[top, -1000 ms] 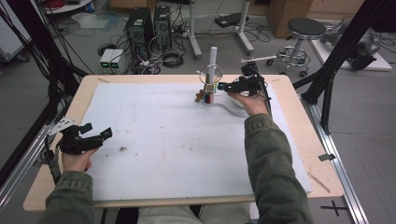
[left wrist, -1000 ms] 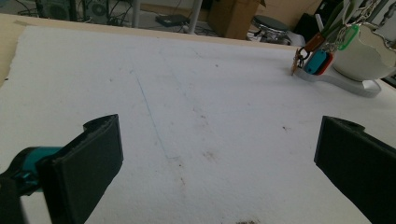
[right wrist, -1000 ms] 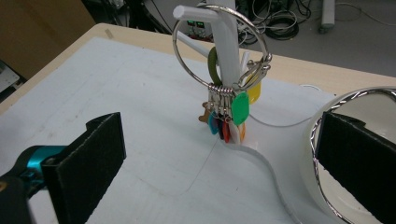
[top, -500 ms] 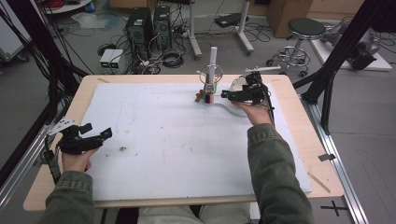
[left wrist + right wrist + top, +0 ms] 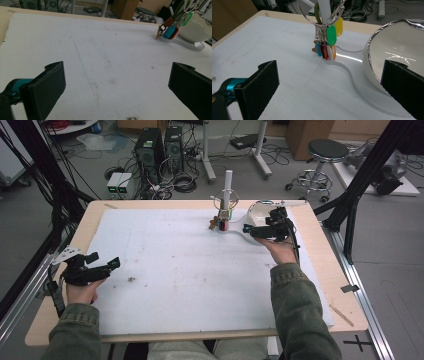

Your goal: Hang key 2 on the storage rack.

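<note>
High view shows the right gripper [image 5: 248,228] hovering near the far edge of the table [image 5: 322,285], just right of the white post [image 5: 228,182] and in front of the shiny white bowl [image 5: 261,210]. 1 second ago it sat closer in, almost against the key bunch [image 5: 222,222]; now it has drawn back a little to the right — so nothing has been picked up, and the bunch hangs on the post as before.

Right gripper view has its jaws spread wide and empty, with the ring of coloured key tags [image 5: 327,45] straight ahead between them, the green tag [image 5: 331,35] and yellow tag [image 5: 338,26] highest. The bowl rim [image 5: 372,42] lies just beside the right-hand jaw.

I judge this a re-aim before a fresh approach to the tags — the bowl crowds that side and could be knocked.

The left gripper [image 5: 102,266] has not shifted; it rests on the white mat [image 5: 170,270] at the near left, wide and empty.
</note>
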`<state>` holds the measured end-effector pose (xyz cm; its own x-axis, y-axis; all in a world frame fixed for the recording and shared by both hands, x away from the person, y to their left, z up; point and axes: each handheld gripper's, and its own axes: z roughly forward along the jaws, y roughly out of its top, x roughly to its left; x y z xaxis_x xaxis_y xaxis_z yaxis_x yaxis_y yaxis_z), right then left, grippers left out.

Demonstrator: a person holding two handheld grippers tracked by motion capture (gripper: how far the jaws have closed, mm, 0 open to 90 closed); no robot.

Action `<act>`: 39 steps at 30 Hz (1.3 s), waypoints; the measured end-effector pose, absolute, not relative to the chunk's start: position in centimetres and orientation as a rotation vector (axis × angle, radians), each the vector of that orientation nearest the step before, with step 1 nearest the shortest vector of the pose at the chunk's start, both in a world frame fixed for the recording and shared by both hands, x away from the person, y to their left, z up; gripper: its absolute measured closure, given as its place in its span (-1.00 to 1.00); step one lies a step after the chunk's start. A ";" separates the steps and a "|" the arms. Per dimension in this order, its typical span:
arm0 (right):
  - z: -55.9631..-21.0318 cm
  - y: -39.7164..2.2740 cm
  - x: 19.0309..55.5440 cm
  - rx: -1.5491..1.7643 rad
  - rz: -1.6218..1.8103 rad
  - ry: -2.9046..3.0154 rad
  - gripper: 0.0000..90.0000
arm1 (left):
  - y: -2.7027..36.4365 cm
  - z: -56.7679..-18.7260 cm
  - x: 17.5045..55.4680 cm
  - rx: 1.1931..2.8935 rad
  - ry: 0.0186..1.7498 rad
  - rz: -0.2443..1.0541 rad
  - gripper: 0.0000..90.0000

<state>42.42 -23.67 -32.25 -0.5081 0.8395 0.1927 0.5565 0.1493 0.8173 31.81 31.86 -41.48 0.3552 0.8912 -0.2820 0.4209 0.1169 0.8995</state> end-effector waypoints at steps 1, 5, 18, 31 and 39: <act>-32.3 -23.8 42.3 1.342 1.297 2.115 -0.98 | 31.9 -41.5 31.8 1.495 1.248 0.524 -0.96; -32.6 -24.1 41.6 1.337 1.335 2.076 -0.98 | 31.9 -41.5 31.8 1.495 1.250 0.525 -0.96; -34.1 -24.0 39.8 1.311 1.367 2.027 -0.98 | 31.9 -41.5 31.8 1.495 1.250 0.525 -0.96; -35.5 -24.6 37.4 1.254 1.372 1.980 -0.98 | 31.9 -41.5 31.8 1.509 1.264 0.520 -0.96; -36.8 -25.4 35.6 1.236 1.385 1.939 -0.98 | 31.9 -41.5 31.8 1.513 1.269 0.522 -0.96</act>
<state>35.61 -25.39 -36.83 -0.4950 0.8588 0.1323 0.4034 0.0923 0.9104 31.75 31.88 -41.53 0.3437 0.8969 -0.2784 0.4415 0.1074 0.8908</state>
